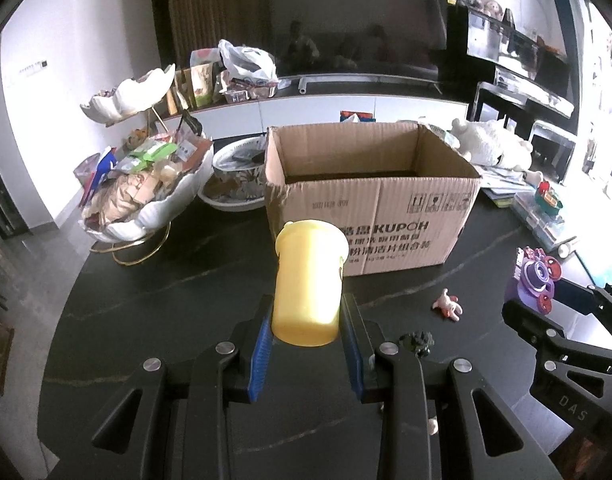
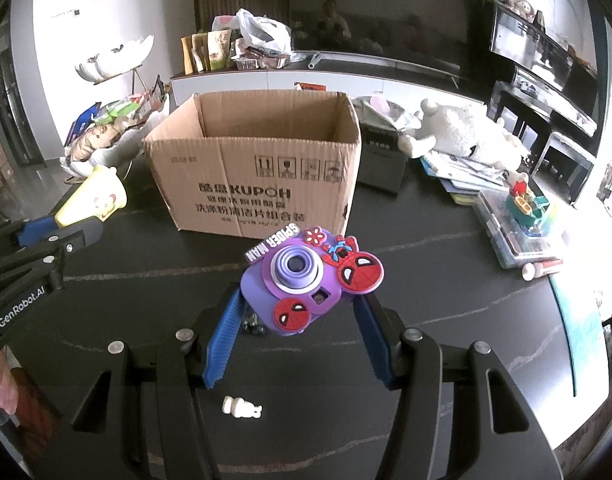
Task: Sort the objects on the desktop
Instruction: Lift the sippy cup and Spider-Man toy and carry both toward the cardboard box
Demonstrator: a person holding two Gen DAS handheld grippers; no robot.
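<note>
Left gripper (image 1: 306, 344) fingers clamp the yellow cup (image 1: 309, 280), right gripper (image 2: 300, 332) fingers pinch the toy camera (image 2: 306, 284). Carry both forward over the box (image 2: 262, 168) ahead, clear its rim, then release.

Cardboard box (image 1: 369, 200) mouth unobstructed (seemingly empty); snack bowl (image 1: 146, 200) crowds its left side

"KUPOH" on box (image 2: 253, 184); "SPIDER MAN" camera (image 2: 302, 284)
</note>
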